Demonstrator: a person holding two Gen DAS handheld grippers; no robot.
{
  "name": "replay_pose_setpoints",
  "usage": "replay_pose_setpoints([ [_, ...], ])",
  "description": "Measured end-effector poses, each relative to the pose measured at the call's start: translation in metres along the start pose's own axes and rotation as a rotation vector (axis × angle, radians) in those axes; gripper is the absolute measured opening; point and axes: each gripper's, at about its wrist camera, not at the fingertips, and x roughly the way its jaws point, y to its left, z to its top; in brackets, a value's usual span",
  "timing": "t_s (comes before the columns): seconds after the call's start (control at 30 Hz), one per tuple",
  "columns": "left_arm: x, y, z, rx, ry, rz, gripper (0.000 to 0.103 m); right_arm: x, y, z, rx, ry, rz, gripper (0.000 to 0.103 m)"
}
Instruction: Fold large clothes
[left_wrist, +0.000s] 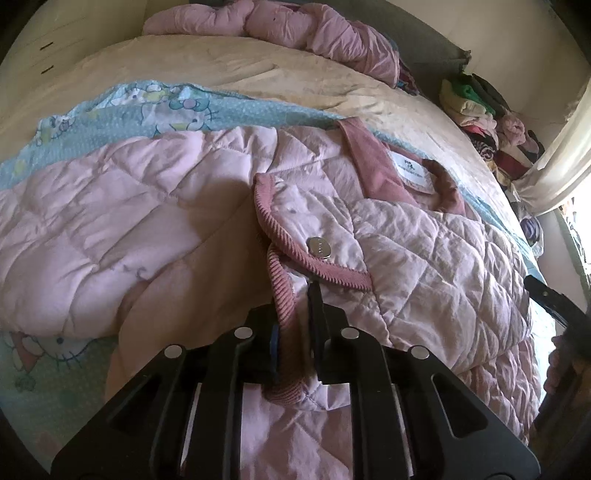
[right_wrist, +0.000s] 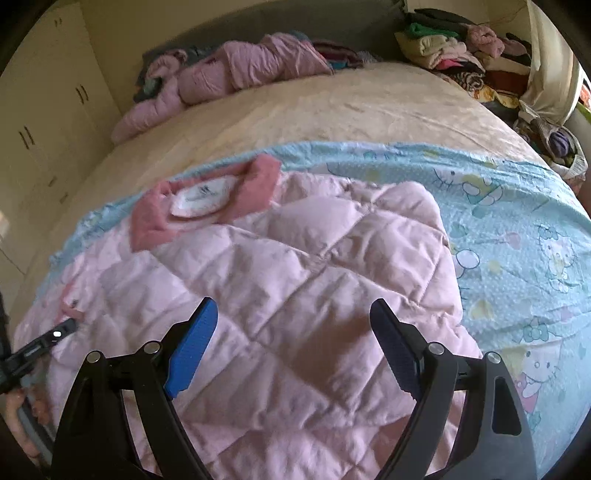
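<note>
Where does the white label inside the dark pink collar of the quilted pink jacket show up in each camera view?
Left wrist: white label upper right of centre, in the dark pink collar.
Right wrist: label left of centre, upper half.
Shared landmark: crumpled pink garment at the bed's far end.

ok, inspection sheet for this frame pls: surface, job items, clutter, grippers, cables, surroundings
Surface: bed with a beige cover; a light blue cartoon-print sheet lies across it.
Job's things: pink quilted jacket spread on the sheet, dark pink collar with a white label facing up; a ribbed-trim flap with a metal snap is folded over.
Clutter: another pink padded garment bunched at the bed's far edge; heap of mixed clothes beyond the far corner.
Grippers: left gripper shut on the jacket's ribbed edge; right gripper open above the jacket, nothing between its fingers.
Cables: nothing seen.
Surroundings: cream wardrobe doors beside the bed; bright window side.
</note>
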Motion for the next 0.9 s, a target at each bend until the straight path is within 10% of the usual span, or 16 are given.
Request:
replay_pose_setpoints([
  [0.53,0.000,-0.003,-0.006,-0.024,0.040,0.028,0.018,0.040,-0.012,-0.013,0.049,0.107,-0.040,0.087],
  [0.9,-0.040,-0.020,-0.009,0.008,-0.005,0.010,0.069,-0.028,0.021,-0.023,0.054,0.030,0.137,0.098],
])
